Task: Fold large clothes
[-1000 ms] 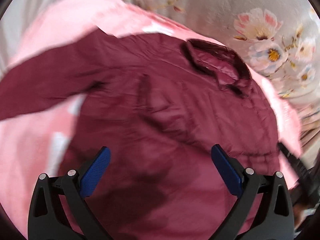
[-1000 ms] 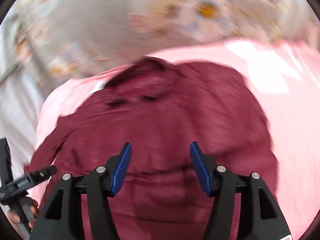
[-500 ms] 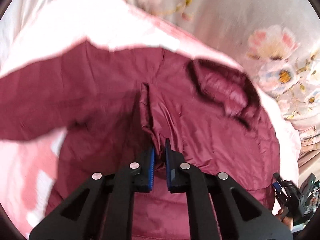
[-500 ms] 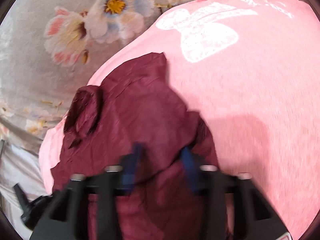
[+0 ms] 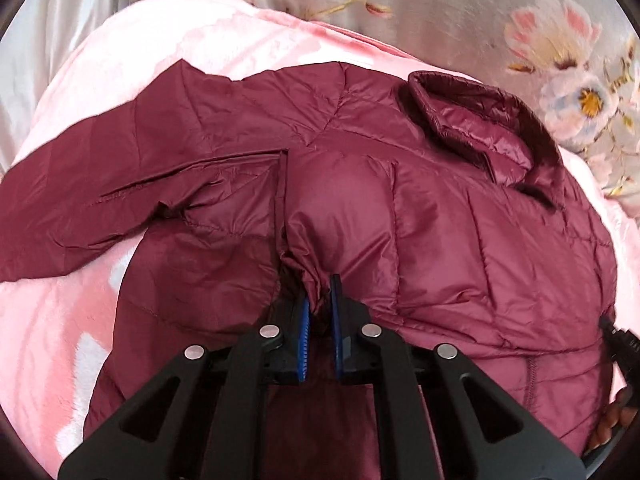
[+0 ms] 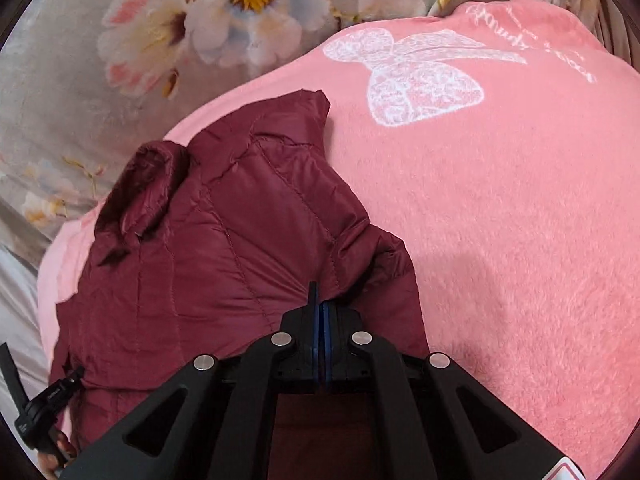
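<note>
Maroon puffer jacket lies spread on the pink blanket — left gripper and right gripper both pinched tight on its near edge fabric.

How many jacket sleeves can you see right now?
1: the maroon puffer jacket shows one sleeve, stretched out left on the pink blanket in the left wrist view. The other may be hidden.

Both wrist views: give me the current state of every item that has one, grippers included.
Jacket: spread on the blanket, partly folded, one sleeve out.
Collar: standing up, rumpled.
Left gripper: shut on a pinch of jacket fabric.
Right gripper: shut on the jacket's edge.
Blanket: flat under the jacket.
</note>
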`<action>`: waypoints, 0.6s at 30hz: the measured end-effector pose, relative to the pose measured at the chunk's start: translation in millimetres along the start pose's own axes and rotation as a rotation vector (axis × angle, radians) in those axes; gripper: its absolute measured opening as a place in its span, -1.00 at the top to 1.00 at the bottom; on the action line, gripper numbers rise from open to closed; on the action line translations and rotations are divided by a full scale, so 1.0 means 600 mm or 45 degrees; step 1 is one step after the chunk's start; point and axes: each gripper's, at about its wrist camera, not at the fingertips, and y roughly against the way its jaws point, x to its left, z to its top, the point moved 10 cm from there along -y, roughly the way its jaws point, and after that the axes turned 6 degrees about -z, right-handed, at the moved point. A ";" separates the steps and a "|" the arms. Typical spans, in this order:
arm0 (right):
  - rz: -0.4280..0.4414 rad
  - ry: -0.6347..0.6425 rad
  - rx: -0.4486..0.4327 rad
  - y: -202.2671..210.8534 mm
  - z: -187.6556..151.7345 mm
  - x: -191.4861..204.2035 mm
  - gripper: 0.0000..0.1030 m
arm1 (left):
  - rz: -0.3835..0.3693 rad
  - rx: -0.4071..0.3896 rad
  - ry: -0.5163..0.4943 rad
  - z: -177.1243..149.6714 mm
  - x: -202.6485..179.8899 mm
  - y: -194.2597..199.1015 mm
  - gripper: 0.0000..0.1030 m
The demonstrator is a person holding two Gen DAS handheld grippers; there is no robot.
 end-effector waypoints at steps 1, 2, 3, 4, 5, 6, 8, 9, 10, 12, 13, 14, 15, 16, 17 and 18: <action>-0.018 0.023 -0.003 0.002 -0.001 0.002 0.98 | 0.019 -0.003 -0.015 0.000 0.000 -0.002 0.80; -0.031 0.042 -0.005 0.005 -0.004 0.001 0.96 | 0.031 -0.007 -0.027 -0.001 -0.004 0.001 0.79; -0.051 0.063 -0.006 0.010 -0.007 0.002 0.94 | 0.042 -0.008 -0.039 -0.002 -0.004 0.004 0.75; -0.082 0.086 -0.016 0.021 -0.009 0.001 0.87 | 0.057 -0.005 -0.053 -0.003 -0.003 0.008 0.62; -0.114 0.104 -0.037 0.038 -0.010 -0.002 0.82 | 0.085 -0.009 -0.080 -0.002 0.002 0.021 0.53; -0.141 0.117 -0.066 0.058 -0.010 -0.004 0.81 | 0.103 -0.022 -0.092 -0.002 0.008 0.035 0.21; -0.145 0.134 -0.123 0.091 -0.005 0.001 0.73 | 0.130 -0.090 -0.107 0.011 0.019 0.079 -0.20; -0.135 0.159 -0.155 0.109 0.000 0.015 0.73 | 0.137 -0.130 -0.114 0.020 0.020 0.100 -0.20; -0.117 0.202 -0.182 0.125 0.006 0.041 0.73 | 0.143 -0.158 -0.119 0.029 0.020 0.117 -0.21; -0.074 0.287 -0.195 0.136 0.008 0.094 0.73 | 0.114 -0.196 -0.119 0.058 -0.001 0.144 -0.21; -0.043 0.337 -0.191 0.134 0.004 0.128 0.73 | 0.062 -0.193 -0.120 0.069 -0.023 0.144 -0.22; -0.018 0.372 -0.185 0.130 -0.001 0.153 0.73 | 0.026 -0.177 -0.123 0.074 -0.045 0.135 -0.22; 0.007 0.424 -0.162 0.115 -0.014 0.189 0.73 | -0.006 -0.152 -0.131 0.075 -0.067 0.122 -0.23; 0.010 0.457 -0.135 0.100 -0.027 0.211 0.73 | -0.017 -0.135 -0.142 0.073 -0.083 0.108 -0.23; 0.010 0.479 -0.112 0.088 -0.037 0.225 0.73 | -0.011 -0.109 -0.167 0.067 -0.101 0.085 -0.23; 0.013 0.511 -0.076 0.068 -0.056 0.242 0.73 | 0.009 -0.085 -0.193 0.058 -0.114 0.062 -0.23</action>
